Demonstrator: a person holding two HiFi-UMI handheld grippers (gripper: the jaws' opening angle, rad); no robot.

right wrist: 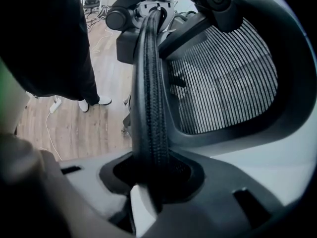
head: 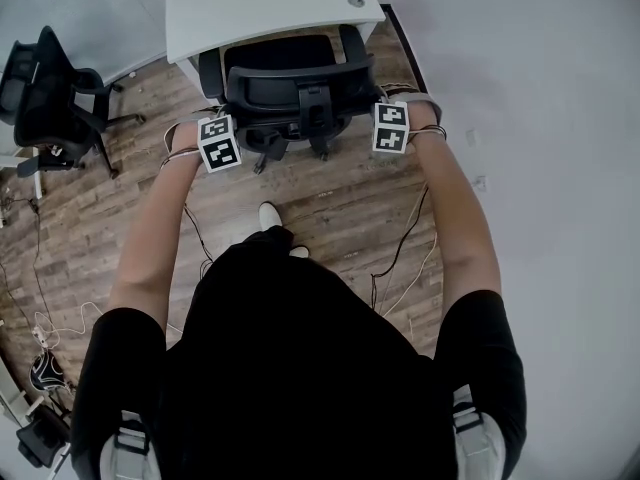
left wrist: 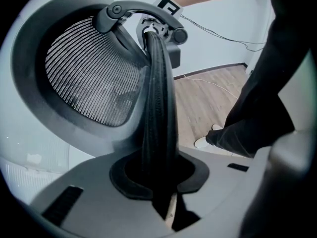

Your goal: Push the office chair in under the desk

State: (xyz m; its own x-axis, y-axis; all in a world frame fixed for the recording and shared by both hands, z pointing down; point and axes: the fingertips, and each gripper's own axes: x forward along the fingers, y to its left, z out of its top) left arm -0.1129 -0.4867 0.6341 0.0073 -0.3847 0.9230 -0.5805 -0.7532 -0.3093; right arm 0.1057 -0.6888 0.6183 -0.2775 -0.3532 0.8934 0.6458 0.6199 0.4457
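Black mesh office chair (head: 290, 88) is pinched at its back edge by left gripper (left wrist: 159, 182) and right gripper (right wrist: 148, 182) — seemingly mid-push, needing a straight, even shove toward the desk (head: 262, 8) ahead.

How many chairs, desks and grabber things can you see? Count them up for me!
Office chairs: 2, the chair at the desk and the spare chair
Desks: 1, the white desk
Grippers: 2, the left gripper and the right gripper
Total: 5

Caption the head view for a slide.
The left gripper and right gripper clamp the office chair by its backrest, facing the white desk.
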